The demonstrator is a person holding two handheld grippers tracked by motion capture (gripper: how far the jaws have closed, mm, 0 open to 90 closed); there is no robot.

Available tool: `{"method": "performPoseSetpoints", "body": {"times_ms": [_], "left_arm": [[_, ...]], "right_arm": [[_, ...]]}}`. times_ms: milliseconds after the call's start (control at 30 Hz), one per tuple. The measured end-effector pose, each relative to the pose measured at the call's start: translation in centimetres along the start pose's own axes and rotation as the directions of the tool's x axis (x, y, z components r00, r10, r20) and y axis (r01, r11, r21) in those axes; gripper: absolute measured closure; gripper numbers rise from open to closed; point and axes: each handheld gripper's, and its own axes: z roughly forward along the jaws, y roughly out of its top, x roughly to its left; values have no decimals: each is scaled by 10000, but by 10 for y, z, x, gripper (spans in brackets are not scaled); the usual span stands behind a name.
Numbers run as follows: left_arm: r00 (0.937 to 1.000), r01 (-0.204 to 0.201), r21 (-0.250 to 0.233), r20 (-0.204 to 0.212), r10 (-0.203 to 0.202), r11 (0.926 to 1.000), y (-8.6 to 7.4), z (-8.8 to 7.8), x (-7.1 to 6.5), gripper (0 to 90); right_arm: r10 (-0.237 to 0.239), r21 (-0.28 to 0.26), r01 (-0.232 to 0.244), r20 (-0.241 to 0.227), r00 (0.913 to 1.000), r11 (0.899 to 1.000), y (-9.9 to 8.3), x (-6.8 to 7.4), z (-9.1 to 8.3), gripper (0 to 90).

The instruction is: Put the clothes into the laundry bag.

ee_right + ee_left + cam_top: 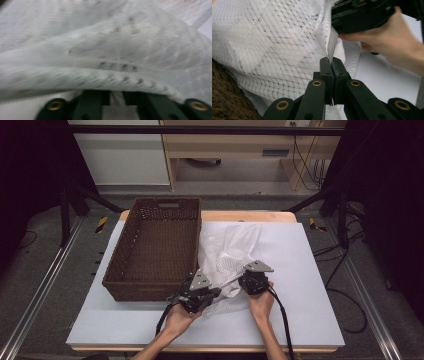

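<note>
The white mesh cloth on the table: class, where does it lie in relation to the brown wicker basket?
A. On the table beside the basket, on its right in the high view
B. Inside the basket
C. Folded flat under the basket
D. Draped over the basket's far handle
A: the white mesh cloth lies on the table sheet to the right of the wicker basket, whose inside holds nothing.

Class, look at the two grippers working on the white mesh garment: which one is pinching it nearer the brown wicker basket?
The left gripper. It is shut on the white mesh garment close beside the wicker basket, while the right gripper works the cloth farther from it.
</note>
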Motion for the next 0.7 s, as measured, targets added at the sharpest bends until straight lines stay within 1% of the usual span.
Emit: {"method": "performPoseSetpoints", "body": {"times_ms": [100,133,200,267,333,367,433,467,500,567,633,667,700], "left_arm": [[9999,128,-8,-73,-128,9999,-1,2,2,881],[9998,159,-41,-101,-160,9999,-2,3,2,881],[9997,208,-102,-146,-210,9997,-1,3,2,881],[9996,194,-160,-193,-197,9997,-1,3,2,881],[9996,192,-211,-224,-197,9996,-1,3,1,881],[9995,195,-235,-242,-200,9995,-1,3,1,881],[9994,214,-264,-252,-221,9994,0,3,1,881],[9994,199,-272,-264,-207,9994,0,3,1,881],[9995,169,-268,-269,-176,9995,0,2,1,881],[9995,146,-314,-286,-155,9994,0,2,0,881],[9995,107,-300,-282,-116,9995,1,1,0,881],[9995,104,-312,-299,-114,9995,1,0,-1,881],[9995,106,-322,-289,-116,9994,1,-1,-1,881]], "right_arm": [[-442,-86,437,-625,9971,9990,1,2,-19,615],[-411,-119,402,-925,9949,9991,1,2,-26,571],[-496,-281,460,-1457,9881,9985,-1,2,-38,500],[-548,-276,505,-1883,9806,9983,-3,4,-48,460],[-657,-187,631,-2360,9695,9978,-8,7,-54,428],[-734,-138,722,-2495,9656,9973,-11,10,-53,420],[-917,202,1003,-2583,9617,9948,-18,16,-47,414],[-986,398,1123,-2547,9620,9929,-20,19,-42,416],[-1013,460,1165,-2513,9626,9921,-22,21,-37,427],[-997,591,1176,-2465,9640,9913,-21,24,-25,489],[-850,774,1046,-2230,9711,9915,-20,26,-13,611],[-683,756,856,-2075,9758,9935,-19,25,-7,691],[-503,759,666,-1998,9785,9949,-18,25,-5,761]]}}
